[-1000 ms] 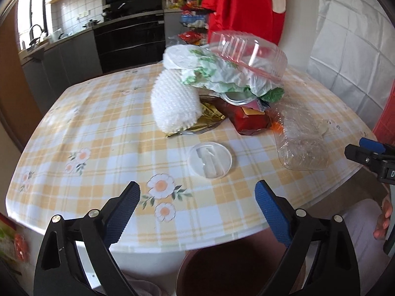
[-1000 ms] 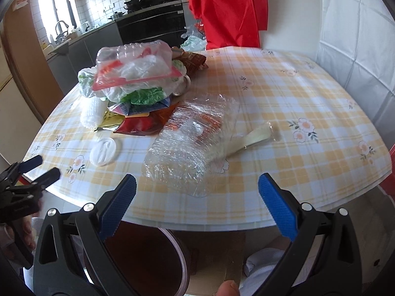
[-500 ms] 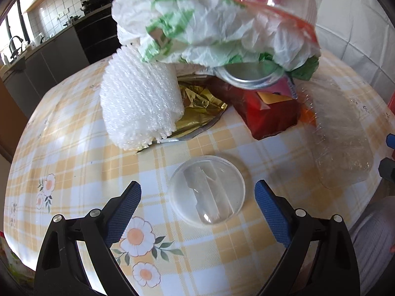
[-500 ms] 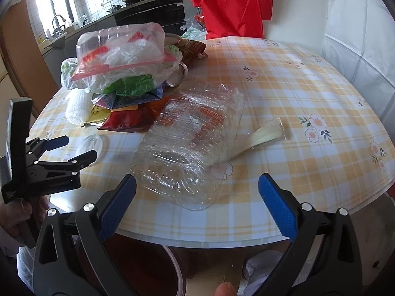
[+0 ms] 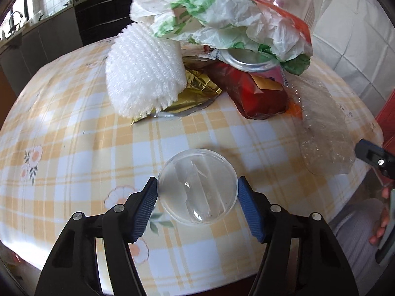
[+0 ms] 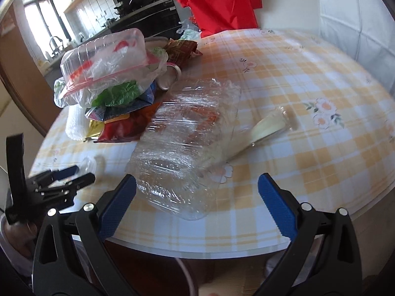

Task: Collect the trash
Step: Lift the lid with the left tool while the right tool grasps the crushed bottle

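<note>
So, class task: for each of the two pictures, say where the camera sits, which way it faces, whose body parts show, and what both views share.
Left wrist: on the left gripper, looking down along its fingers, which have just been closing around the clear round lid; fingers of a hand show at right.
Right wrist: on the right gripper, open, facing the crushed clear container; a fingertip shows.
Shared: the checked tablecloth, trash pile, and each other's gripper.

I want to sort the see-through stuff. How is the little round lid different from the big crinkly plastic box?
The round lid is small, flat and smooth; the crinkly box is long, bulky and crumpled. The lid sits apart from the pile, between the left tool's pads; the box leans against the pile, ahead of the open right tool. Both are clear plastic on the table.
</note>
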Motion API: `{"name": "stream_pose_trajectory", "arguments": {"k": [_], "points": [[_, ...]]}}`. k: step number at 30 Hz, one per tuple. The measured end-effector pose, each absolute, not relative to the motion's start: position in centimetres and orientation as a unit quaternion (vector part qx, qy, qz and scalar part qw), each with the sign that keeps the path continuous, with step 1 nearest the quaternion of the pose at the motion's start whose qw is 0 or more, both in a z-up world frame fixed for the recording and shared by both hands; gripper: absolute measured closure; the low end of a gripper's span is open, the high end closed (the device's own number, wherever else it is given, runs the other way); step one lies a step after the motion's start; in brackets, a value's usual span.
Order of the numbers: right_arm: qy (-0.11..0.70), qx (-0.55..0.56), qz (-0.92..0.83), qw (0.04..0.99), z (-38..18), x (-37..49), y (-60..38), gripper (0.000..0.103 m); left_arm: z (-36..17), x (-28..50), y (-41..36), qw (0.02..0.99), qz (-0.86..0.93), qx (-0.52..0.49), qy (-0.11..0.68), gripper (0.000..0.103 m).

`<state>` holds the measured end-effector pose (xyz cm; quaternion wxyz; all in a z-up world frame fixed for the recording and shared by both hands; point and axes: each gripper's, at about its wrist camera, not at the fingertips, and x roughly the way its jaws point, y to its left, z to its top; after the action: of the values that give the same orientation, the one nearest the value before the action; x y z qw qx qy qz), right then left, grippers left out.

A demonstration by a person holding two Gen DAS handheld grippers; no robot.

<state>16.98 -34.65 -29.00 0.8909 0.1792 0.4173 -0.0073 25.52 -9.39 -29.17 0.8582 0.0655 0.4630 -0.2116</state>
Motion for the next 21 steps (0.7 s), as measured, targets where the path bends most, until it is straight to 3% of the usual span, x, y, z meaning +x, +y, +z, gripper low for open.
{"name": "stream_pose_trajectory", "arguments": {"k": [6, 10, 21], "points": [[0.413, 0.261, 0.007, 0.873, -30.5, 17.6, -35.5, 0.006, -28.6, 23.8, -6.8, 0.864, -0.219, 0.014, 0.453, 0.039], [0.410, 0.256, 0.007, 0.875, -30.6, 18.1, -35.3, 0.013, -28.5, 22.3, -5.4, 0.860, -0.244, -0.033, 0.448, 0.039], [0.406, 0.299, 0.023, 0.863, -30.9, 18.0, -35.9, 0.016, -28.7, 19.8, -7.7, 0.854, -0.261, -0.029, 0.449, 0.039]]}}
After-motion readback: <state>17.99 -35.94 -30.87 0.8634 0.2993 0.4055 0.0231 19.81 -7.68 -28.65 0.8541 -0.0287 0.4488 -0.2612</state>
